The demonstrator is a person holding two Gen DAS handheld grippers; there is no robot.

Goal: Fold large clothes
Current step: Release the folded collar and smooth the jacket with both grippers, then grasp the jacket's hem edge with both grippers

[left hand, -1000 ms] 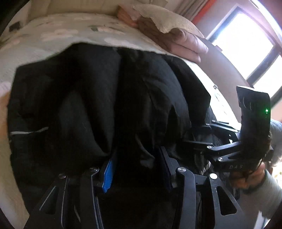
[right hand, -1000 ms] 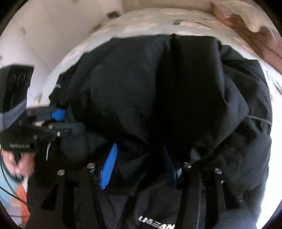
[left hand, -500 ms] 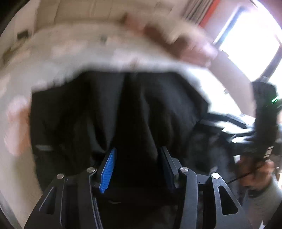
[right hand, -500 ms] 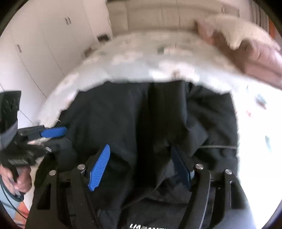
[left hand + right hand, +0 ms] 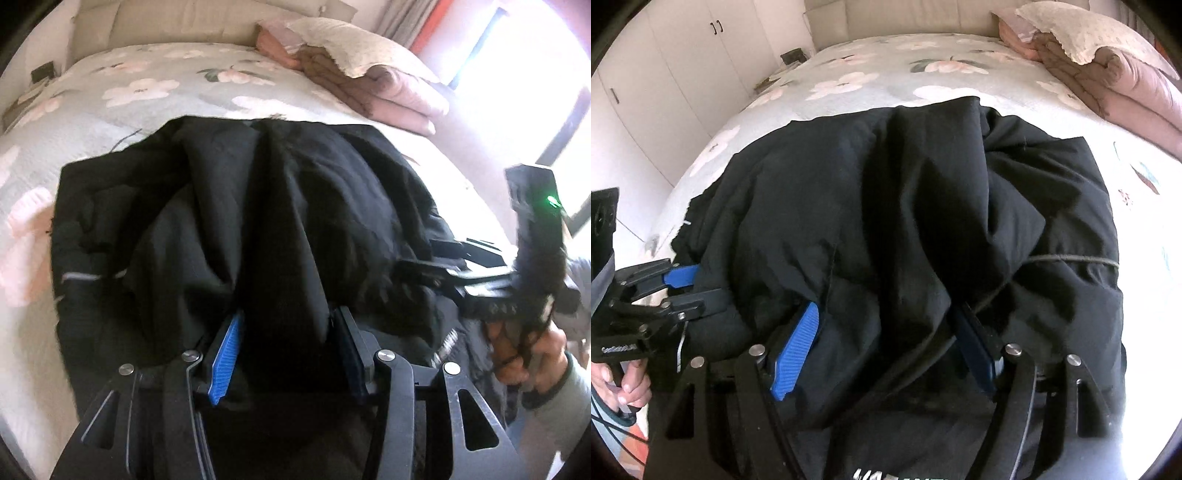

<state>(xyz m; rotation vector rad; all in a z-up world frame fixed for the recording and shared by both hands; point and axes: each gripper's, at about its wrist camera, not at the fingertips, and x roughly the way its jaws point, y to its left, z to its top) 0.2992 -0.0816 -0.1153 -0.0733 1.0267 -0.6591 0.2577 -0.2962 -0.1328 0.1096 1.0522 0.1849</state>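
A bulky black padded jacket [image 5: 229, 229] is heaped on the floral bedspread [image 5: 147, 85], pinched by the left gripper [image 5: 284, 354], while the right gripper [image 5: 886, 347] is opening around it

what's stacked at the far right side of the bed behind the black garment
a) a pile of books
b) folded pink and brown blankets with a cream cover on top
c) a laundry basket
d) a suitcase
b: folded pink and brown blankets lie there under a cream cover, beyond the black garment.

Daylight floods from the window [image 5: 554, 110] on my right, blown out white. The black jacket [image 5: 288, 206] is dim, folds barely readable. Fisheye bends edges; slight blur at right.
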